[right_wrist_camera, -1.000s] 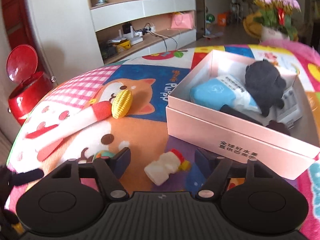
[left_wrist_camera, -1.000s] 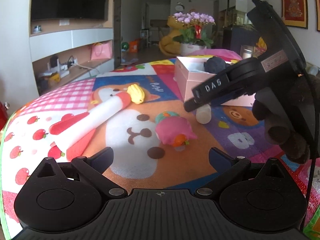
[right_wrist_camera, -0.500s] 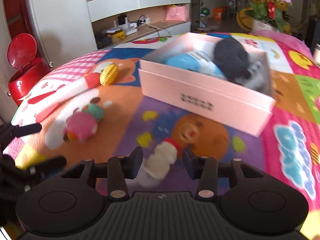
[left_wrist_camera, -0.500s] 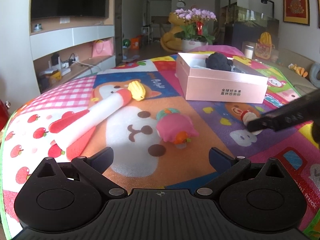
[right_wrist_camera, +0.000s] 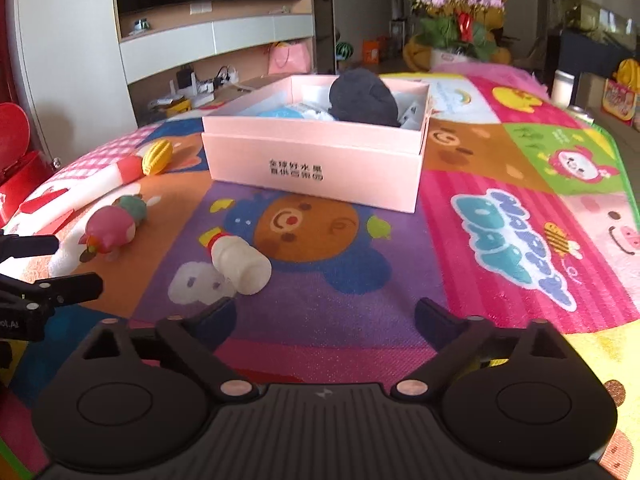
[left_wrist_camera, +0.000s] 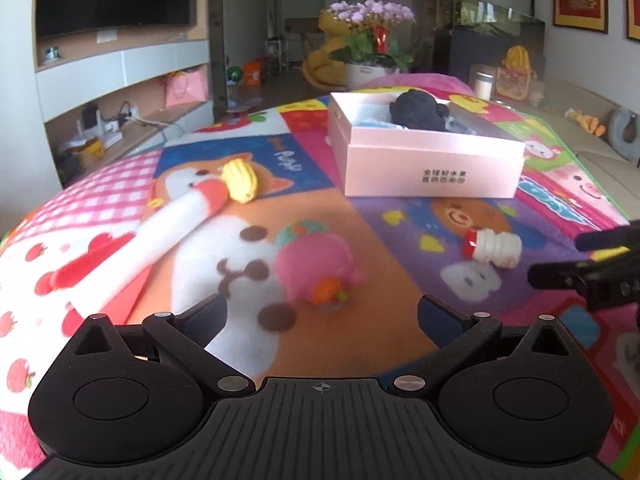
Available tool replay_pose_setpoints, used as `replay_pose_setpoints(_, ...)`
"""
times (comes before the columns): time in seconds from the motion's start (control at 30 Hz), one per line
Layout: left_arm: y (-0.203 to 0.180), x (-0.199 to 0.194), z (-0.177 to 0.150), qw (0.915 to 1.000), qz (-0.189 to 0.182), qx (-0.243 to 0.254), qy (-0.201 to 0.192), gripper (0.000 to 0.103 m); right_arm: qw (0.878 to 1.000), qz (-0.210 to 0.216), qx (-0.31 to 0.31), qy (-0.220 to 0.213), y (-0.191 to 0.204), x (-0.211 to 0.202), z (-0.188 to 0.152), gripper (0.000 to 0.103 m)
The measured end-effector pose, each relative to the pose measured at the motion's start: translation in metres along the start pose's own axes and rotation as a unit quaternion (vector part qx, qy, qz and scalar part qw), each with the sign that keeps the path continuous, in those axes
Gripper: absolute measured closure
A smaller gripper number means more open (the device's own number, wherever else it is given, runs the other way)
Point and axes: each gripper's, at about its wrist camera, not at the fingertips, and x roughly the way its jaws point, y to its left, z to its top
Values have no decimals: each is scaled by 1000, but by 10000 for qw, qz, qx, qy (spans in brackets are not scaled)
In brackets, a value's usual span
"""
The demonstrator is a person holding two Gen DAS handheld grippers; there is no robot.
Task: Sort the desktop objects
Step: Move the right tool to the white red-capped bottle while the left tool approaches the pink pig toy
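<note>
Multicoloured cartoon-print mat [right_wrist_camera: 500, 184] covers the tabletop and carries every object. Pale pink cardboard box [right_wrist_camera: 316, 164], lid off and printed with dark characters on its near wall, stands towards the far side; inside it lie a black plush toy [right_wrist_camera: 362, 98], a light blue packet [right_wrist_camera: 288, 113] and some white items too hidden to identify. Left of the box, a long white roll with a red end [left_wrist_camera: 160, 232] lies on the mat, a yellow ribbed toy [left_wrist_camera: 240, 180] touching its red end. A pink-and-teal toy [left_wrist_camera: 316, 256] sits near the mat's middle. A small white bottle with a red cap [right_wrist_camera: 236, 258] lies on its side in front of the box, just ahead of the right gripper [right_wrist_camera: 324, 316], whose jaws have just been opening and now stand wide apart with nothing between them. The left gripper [left_wrist_camera: 322, 314] likewise has its jaws apart and empty.
</note>
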Motion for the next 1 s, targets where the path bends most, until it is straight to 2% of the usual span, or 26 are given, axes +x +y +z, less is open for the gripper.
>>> replay_pose_setpoints(0.23,-7,19,16,9995,274,-150,-13,2,9991,30,415,41,-12,2,0,0)
replay_pose_setpoints(0.3,-7,25,18,9994,267,-205,37,21,9990,51,439,27,-13,1,0,0)
replay_pose_setpoints(0.33,-7,27,19,9994,258,-221,92,37,9990,57,438,18,-13,1,0,0)
replay_pose_setpoints(0.43,-6,34,19,9991,272,-285,145,39,9990,79,441,3,-13,0,0,0)
replay_pose_setpoints(0.47,-7,33,19,9992,272,-259,122,47,9990,81,443,3,-13,0,0,0)
replay_pose_setpoints(0.63,-16,19,12,9997,-90,-164,149,47,9992,94,375,43,-10,1,0,0)
replay_pose_setpoints(0.73,-22,7,3,9996,-230,-56,143,46,9998,26,97,148,0,4,1,0)
replay_pose_setpoints(0.8,-24,2,-2,9997,-180,25,138,38,9995,26,-199,228,9,6,2,0)
replay_pose_setpoints(0.87,-20,-1,-6,9997,-165,-4,152,23,9989,-17,-365,278,14,9,3,0)
replay_pose_setpoints(1.0,-13,-4,-8,9993,-247,-238,115,14,9989,-66,-328,331,15,15,9,0)
